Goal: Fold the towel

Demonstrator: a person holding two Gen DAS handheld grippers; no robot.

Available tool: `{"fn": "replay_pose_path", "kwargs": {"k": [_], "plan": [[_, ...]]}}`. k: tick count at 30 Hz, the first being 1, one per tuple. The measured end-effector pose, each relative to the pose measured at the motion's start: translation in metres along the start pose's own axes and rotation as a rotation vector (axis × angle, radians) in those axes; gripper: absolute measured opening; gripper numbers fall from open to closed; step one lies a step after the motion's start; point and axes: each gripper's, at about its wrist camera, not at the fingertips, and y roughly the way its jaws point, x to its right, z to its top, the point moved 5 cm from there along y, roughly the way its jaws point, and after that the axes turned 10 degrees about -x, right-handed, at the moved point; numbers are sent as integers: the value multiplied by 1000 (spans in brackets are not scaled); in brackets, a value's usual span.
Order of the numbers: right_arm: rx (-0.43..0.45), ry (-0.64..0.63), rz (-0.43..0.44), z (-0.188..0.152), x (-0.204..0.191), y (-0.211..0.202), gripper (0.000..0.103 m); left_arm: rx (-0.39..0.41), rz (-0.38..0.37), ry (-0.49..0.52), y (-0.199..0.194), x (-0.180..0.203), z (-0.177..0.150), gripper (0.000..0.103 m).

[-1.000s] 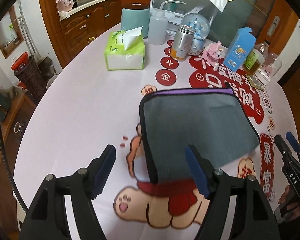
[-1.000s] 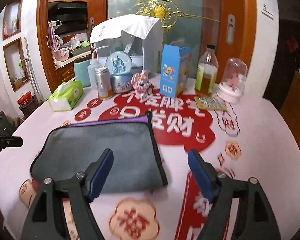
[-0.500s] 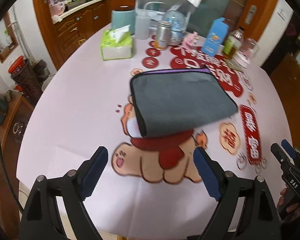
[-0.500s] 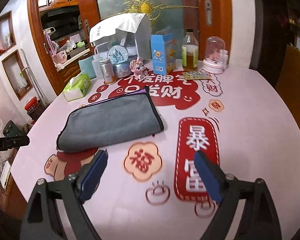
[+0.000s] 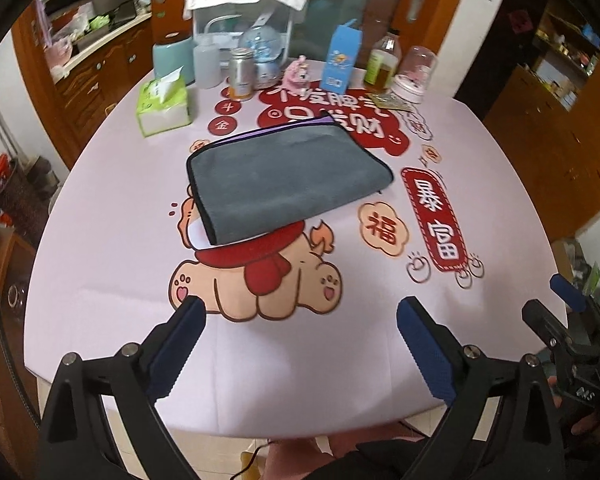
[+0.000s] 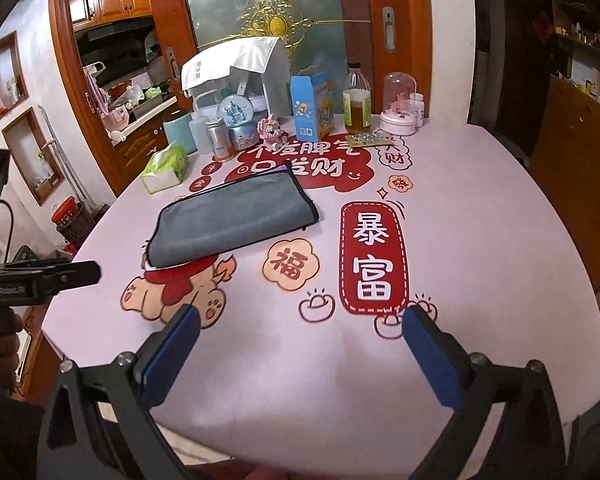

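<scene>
Grey microfibre towel with black piping [image 5: 286, 178], folded flat, mid-table on pink printed tablecloth [image 5: 112, 248]; green tissue pack [image 5: 163, 104] beyond, well apart; left gripper [image 5: 298, 344] and right gripper [image 6: 300, 344] near table edge, jaws spread wide, grasping nothing.

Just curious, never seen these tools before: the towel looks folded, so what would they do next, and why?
Probably nothing more than pulling back. The grey towel lies folded flat on the table, and both the left gripper and the right gripper are open, empty and well short of it.
</scene>
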Motion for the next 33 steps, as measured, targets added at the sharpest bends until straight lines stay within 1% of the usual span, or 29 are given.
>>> {"fn": "replay_pose_path", "kwargs": {"k": [5, 9, 12, 15, 18, 21, 24, 31, 33], "plan": [[-14, 14, 2, -6, -9, -27, 103, 21, 18, 37, -20, 16, -8, 96], [-33, 44, 5, -7, -12, -42, 103, 34, 23, 31, -34, 24, -13, 96], [-38, 68, 16, -4, -14, -50, 103, 57, 42, 27, -44, 27, -16, 96], [-34, 49, -15, -4, -22, -55, 103, 86, 56, 6, -54, 29, -21, 96], [-42, 48, -5, -5, -27, -58, 103, 115, 98, -7, -60, 30, -24, 96], [-62, 68, 10, -9, -31, -57, 103, 132, 117, -25, -62, 27, -25, 96], [-62, 50, -3, -11, -36, -57, 103, 143, 135, -57, -63, 22, -25, 96], [-36, 60, -8, -8, -43, -56, 103, 151, 182, -50, -62, 23, -26, 96], [-35, 56, -4, -6, -46, -54, 103, 156, 190, -49, -62, 22, -25, 99]]}}
